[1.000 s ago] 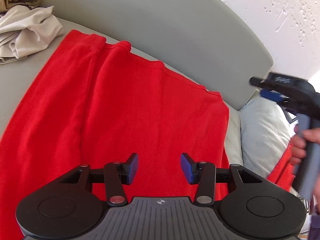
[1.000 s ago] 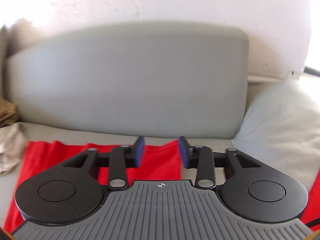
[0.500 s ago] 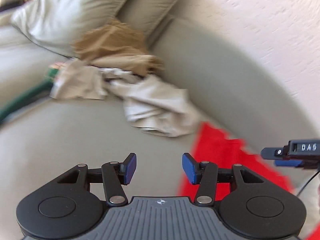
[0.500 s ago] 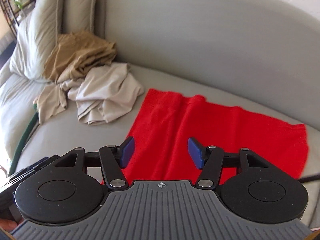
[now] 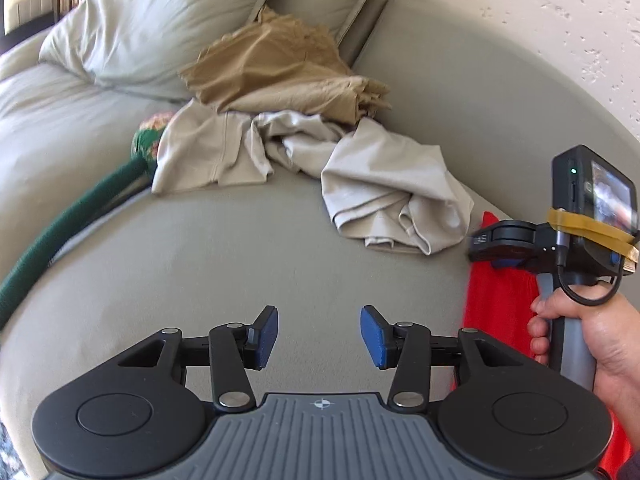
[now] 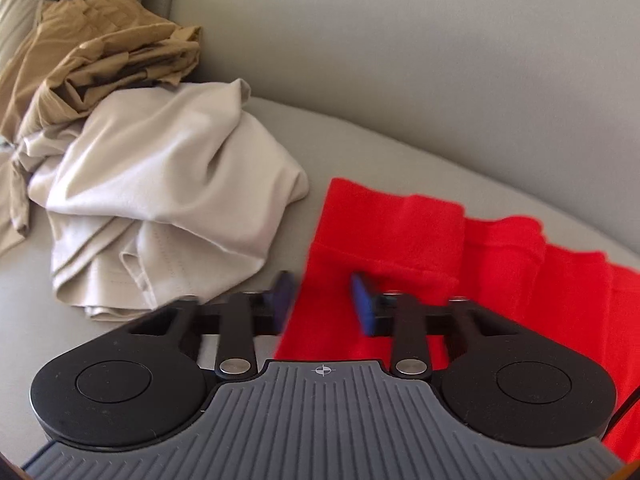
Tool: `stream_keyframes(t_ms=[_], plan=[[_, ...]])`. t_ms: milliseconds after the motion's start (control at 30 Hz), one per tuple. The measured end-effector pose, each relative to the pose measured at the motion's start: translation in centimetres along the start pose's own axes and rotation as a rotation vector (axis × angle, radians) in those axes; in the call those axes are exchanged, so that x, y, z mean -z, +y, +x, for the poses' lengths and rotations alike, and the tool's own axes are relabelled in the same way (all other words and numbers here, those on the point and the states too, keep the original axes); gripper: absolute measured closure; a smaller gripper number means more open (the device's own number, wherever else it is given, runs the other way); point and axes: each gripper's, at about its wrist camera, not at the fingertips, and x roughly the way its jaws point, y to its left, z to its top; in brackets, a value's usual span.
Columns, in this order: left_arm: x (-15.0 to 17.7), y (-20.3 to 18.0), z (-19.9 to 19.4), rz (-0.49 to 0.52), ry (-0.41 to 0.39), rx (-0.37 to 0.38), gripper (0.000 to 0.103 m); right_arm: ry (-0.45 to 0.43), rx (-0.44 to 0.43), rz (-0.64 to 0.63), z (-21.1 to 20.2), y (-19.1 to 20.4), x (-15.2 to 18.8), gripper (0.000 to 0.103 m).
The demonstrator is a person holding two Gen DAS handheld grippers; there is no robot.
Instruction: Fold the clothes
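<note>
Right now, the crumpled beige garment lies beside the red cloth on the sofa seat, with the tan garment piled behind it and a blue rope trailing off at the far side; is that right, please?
Not quite: the rope is dark green, not blue, as the left wrist view shows. The rest holds: the crumpled beige garment lies beside the red cloth on the sofa seat, with the tan garment piled behind it.

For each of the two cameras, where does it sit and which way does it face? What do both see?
Left wrist: sits on the left hand-held gripper, faces down at bare sofa seat with pillows behind; jaws open, empty; the person's right hand shows.
Right wrist: sits on the right hand-held gripper, faces down at the red cloth; jaws closing, blurred, over its edge; no hand shows.
Shared: the beige garment, the tan garment, the red cloth.
</note>
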Motion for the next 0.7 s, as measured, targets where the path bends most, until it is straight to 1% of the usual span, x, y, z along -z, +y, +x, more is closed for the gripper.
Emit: stream_keyframes(t_ms=[33, 133, 167, 233, 267, 300, 333, 400, 467, 533, 567, 667, 700], plan=[[-0.1, 0.5, 0.0, -0.023, -0.001, 0.017, 0.059, -0.032, -0.023, -0.005, -1.1, -0.2, 0.1, 0.100], [-0.3, 2.4, -0.5, -0.137, -0.014, 0.148, 0.058, -0.130, -0.091, -0.020, -4.6, -0.9, 0.5, 0.100], [-0.4, 3.1, -0.7, -0.188, -0.023, 0.215, 0.058, -0.166, -0.122, -0.036, -5.8, -1.0, 0.6, 0.100], [-0.5, 4.9, -0.9, -0.310, -0.045, 0.354, 0.050, -0.251, -0.221, -0.127, -9.3, -0.5, 1.6, 0.100], [-0.6, 5.8, -0.9, -0.377, -0.055, 0.417, 0.050, -0.286, -0.263, -0.169, -11.0, -0.2, 2.1, 0.100], [-0.6, 6.3, -0.6, -0.427, -0.052, 0.448, 0.050, -0.305, -0.288, -0.200, -12.4, 0.3, 2.6, 0.100], [-0.6, 6.8, -0.2, -0.474, -0.047, 0.476, 0.048, -0.315, -0.307, -0.228, -13.6, 0.8, 3.1, 0.100], [-0.6, 7.8, 0.5, -0.569, -0.038, 0.532, 0.048, -0.332, -0.344, -0.282, -15.7, 1.9, 4.1, 0.100], [-0.5, 7.9, 1.5, -0.624, 0.005, 0.588, 0.048, -0.327, -0.365, -0.322, -16.8, 3.2, 5.1, 0.100], [-0.5, 7.7, 2.2, -0.646, 0.027, 0.633, 0.048, -0.323, -0.368, -0.378, -17.6, 4.4, 6.0, 0.100], [-0.5, 7.5, 2.4, -0.647, 0.029, 0.638, 0.048, -0.322, -0.362, -0.417, -17.9, 5.0, 6.5, 0.101], [-0.7, 7.0, 3.1, -0.651, 0.046, 0.606, 0.048, -0.317, -0.341, -0.506, -18.5, 6.3, 8.3, 0.100], [-0.7, 6.9, 3.2, -0.660, 0.057, 0.610, 0.048, -0.316, -0.331, -0.530, -18.6, 6.6, 8.8, 0.100]])
